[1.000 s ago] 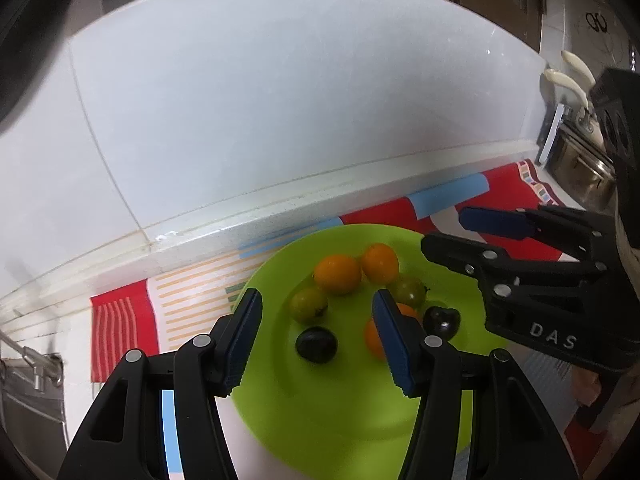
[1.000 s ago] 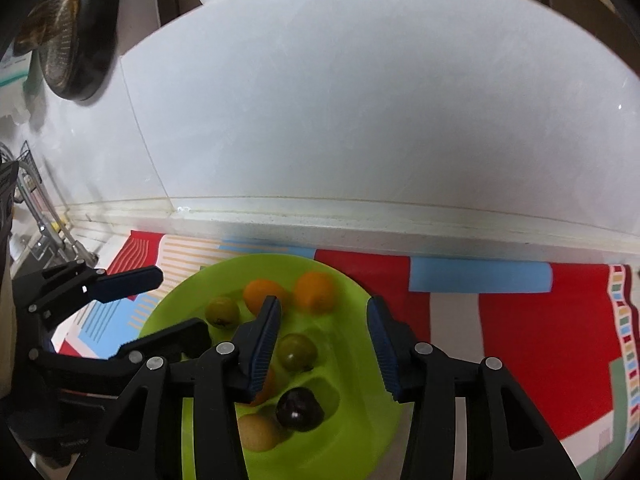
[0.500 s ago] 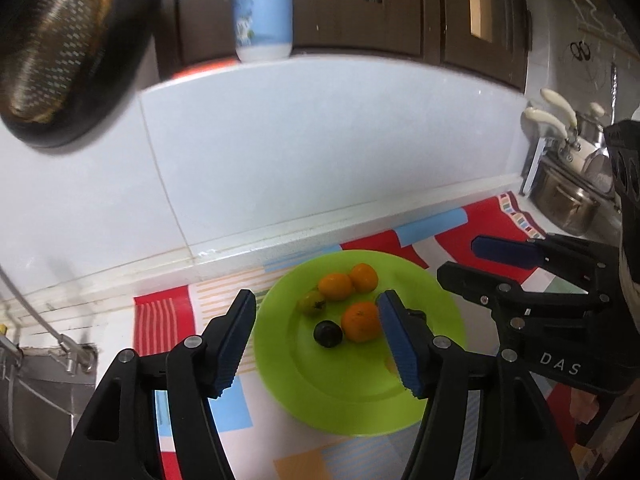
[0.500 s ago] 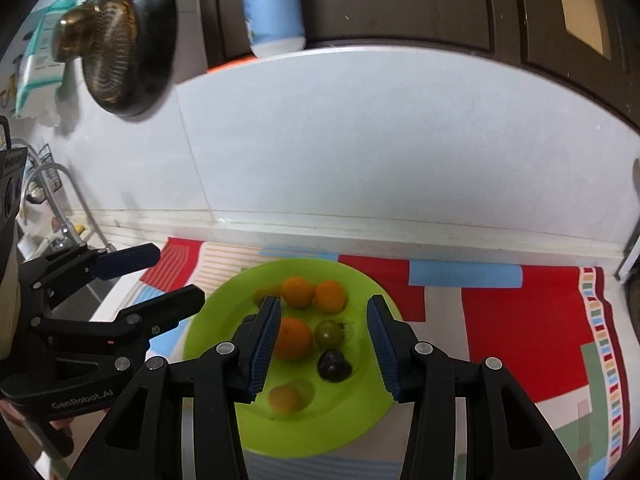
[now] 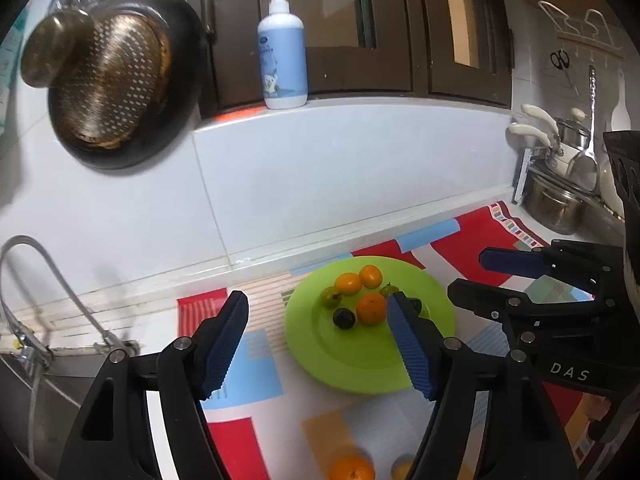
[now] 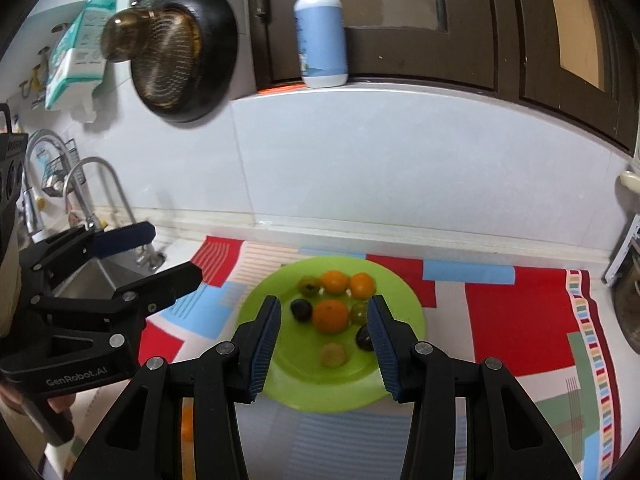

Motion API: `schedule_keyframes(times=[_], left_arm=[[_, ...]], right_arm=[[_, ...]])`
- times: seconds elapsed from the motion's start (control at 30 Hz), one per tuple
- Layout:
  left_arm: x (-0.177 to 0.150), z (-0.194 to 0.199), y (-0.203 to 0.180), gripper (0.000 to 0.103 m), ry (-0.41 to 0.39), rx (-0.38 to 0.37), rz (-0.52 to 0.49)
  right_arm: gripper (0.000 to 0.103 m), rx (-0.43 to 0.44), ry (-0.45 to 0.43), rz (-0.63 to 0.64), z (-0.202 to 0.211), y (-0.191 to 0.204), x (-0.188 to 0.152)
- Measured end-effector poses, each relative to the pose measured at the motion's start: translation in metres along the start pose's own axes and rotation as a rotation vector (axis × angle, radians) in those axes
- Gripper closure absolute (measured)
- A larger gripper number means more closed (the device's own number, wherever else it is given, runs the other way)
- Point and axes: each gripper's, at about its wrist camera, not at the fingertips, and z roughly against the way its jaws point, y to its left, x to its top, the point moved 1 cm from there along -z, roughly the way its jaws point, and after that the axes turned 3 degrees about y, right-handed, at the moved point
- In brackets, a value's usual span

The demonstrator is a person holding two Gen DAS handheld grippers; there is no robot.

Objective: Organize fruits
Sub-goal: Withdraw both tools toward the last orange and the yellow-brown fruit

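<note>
The round lime-green plastic plate (image 5: 332, 364) lies on the table over a red, blue and white patterned mat (image 6: 516, 312), and holds most of the fruit: a large orange (image 6: 330, 315) in the middle, two smaller ones behind it, some greenish fruits and two dark plums. Neither tool carries anything. The left tool (image 5: 318, 344) hangs above the plate's near-left side with its blue pads opening and nothing between them; the right tool (image 6: 323, 346) has its pads standing apart, also empty.

Two fruits remain off the plate at the mat's near edge: a loose orange (image 5: 351, 468) and a yellowish one (image 5: 401, 470) beside it. The likely next step is to lower the left tool onto one of them, pads straddling it, and close gently.

The two tools sit close together and could clash. A steel faucet (image 6: 98, 184) and sink lie to the left, a steel pot (image 5: 554, 204) to the right, and a black pan (image 6: 188, 60) and a blue pump bottle (image 5: 282, 64) sit higher up, clear of the work.
</note>
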Motion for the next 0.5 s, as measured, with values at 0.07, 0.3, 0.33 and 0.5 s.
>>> schedule_keyframes(times=[0.07, 0.3, 0.33, 0.5], left_arm=[[-0.005, 0.010, 0.001, 0.031, -0.006, -0.003, -0.005], [-0.024, 0.035, 0.001, 0.028, -0.005, -0.004, -0.015], [-0.028, 0.038, 0.002, 0.028, 0.000, -0.004, -0.009], [-0.042, 0.047, 0.006, 0.027, 0.029, 0.000, 0.013]], right_arm=[[0.057, 0.003, -0.003, 0.010, 0.007, 0.007, -0.004], [0.057, 0.004, -0.006, 0.035, 0.029, 0.026, -0.020], [0.057, 0.004, -0.002, 0.038, 0.031, 0.028, -0.022], [0.057, 0.001, 0.011, 0.087, 0.043, 0.045, -0.035]])
